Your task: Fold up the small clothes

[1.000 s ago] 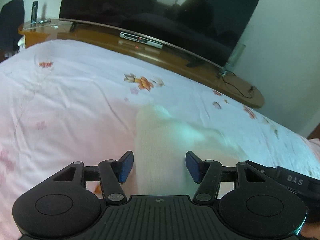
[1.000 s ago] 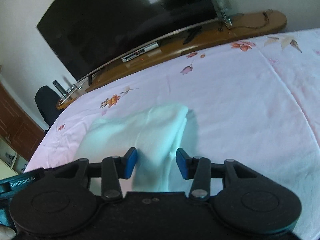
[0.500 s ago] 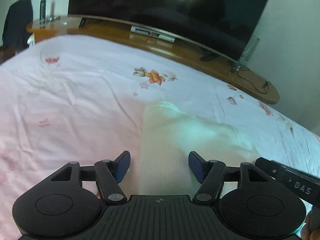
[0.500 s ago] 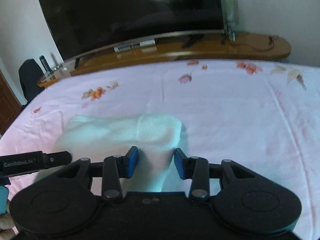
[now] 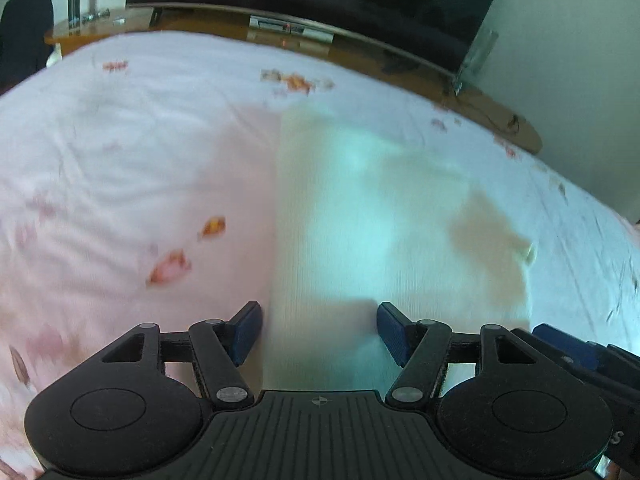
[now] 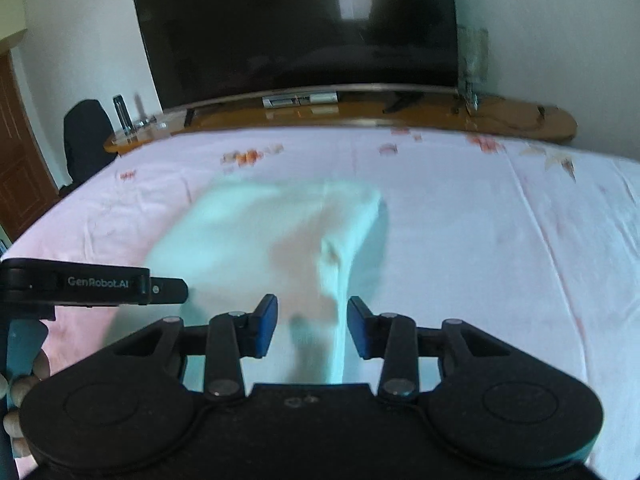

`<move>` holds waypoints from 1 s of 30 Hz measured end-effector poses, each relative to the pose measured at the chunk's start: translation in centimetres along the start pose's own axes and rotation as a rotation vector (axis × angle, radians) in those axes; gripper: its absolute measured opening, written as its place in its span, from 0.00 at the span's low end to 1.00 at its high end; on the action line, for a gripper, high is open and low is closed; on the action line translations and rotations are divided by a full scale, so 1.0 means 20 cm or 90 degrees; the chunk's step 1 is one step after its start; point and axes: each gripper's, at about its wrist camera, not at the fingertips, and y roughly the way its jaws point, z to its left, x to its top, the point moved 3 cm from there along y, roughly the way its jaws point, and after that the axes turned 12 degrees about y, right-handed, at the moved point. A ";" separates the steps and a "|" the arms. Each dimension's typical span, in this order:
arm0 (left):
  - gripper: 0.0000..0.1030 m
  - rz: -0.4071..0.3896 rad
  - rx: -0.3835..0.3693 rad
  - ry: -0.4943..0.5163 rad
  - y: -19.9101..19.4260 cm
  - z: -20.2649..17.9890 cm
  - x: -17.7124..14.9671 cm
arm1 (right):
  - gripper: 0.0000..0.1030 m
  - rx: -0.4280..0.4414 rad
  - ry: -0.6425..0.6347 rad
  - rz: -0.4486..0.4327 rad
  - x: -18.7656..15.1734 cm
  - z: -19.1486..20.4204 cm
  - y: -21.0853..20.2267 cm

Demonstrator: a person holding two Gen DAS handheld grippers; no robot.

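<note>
Now lower over the cloth (image 5: 360, 248) on the bed (image 5: 120, 160), closer than before; left gripper (image 5: 319, 332) released, wider than earlier; right gripper (image 6: 312, 330) unclenched, straddling a fold, less rolled.

The garment (image 6: 280, 232) lies on the bed sheet (image 6: 480, 248), with the wooden stand (image 6: 360, 114) behind the bed's far edge, the television (image 6: 296, 28) on that stand, and a chair (image 6: 86, 136) at the stand's left end.
</note>
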 end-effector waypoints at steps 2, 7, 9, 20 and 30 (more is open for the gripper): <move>0.62 -0.012 0.006 0.023 0.00 -0.02 -0.02 | 0.33 -0.033 -0.006 0.031 -0.06 -0.02 0.05; 0.62 -0.005 -0.011 0.031 -0.09 -0.01 -0.04 | 0.33 -0.044 0.044 0.043 -0.08 -0.07 0.04; 0.62 -0.011 -0.010 0.039 -0.14 0.00 -0.07 | 0.33 -0.047 0.056 0.049 -0.10 -0.08 0.02; 0.62 0.001 -0.020 0.074 -0.18 -0.01 -0.17 | 0.13 -0.029 0.168 0.054 -0.19 -0.13 -0.01; 0.63 -0.038 -0.017 0.085 -0.42 -0.06 -0.14 | 0.42 -0.025 0.094 -0.004 -0.20 -0.01 -0.29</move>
